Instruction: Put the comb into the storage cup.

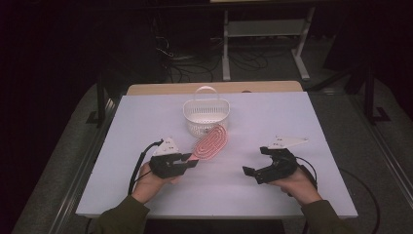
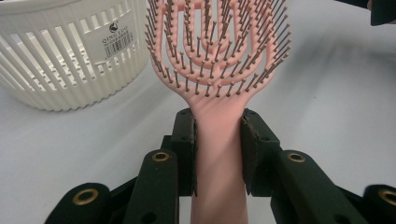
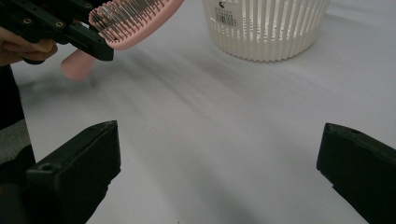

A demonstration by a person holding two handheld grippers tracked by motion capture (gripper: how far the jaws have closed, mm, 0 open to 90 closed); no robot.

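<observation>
The left gripper (image 2: 218, 154) clamps the pink hairbrush (image 2: 218, 70) by its handle. Bristles face up. The white basket (image 2: 70, 51) sits just left of the hairbrush head, on the counter (image 2: 336, 102).

A white paper sticker (image 2: 116, 43) is sitting on the wall of the white slotted plastic basket (image 2: 56, 70), at 11 o'clock in the left gripper view. It is showing "QING YUO" above a barcode; the smaller print is staying unreadable.

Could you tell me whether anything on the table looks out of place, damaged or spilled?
Nothing stands out. The pink hairbrush is held by its handle in the left tool, the white basket stands upright, and the right tool is open.
</observation>
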